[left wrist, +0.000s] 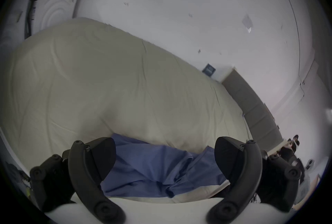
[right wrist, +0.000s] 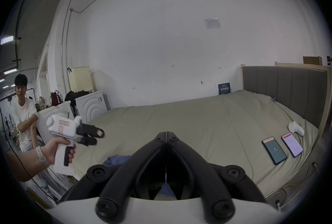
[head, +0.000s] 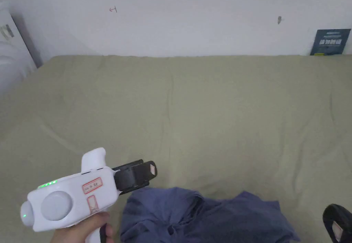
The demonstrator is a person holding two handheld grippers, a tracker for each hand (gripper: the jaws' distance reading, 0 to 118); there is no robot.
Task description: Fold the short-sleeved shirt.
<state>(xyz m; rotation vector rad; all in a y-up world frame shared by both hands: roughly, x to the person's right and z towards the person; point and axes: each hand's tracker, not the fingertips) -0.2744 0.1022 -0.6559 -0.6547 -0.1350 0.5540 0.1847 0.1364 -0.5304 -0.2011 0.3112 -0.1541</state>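
Left hand-held gripper (left wrist: 165, 161) agape above shirt (left wrist: 152, 165)

two phones (right wrist: 282, 149) on green bed (head: 206, 109), seated person (right wrist: 23, 113)

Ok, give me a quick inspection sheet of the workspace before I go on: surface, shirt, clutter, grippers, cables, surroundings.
Surface: bed with an olive sheet, lightly creased.
Job's things: blue shirt crumpled at the near edge, not folded.
Clutter: two phones and a white controller lying by the headboard.
Grippers: left gripper open, above the shirt, apart from it; right gripper jaws closed together, nothing seen between the tips.
Cables: a yellow cable hanging at the bed's side.
Surroundings: white wall, washing machine, a seated person.
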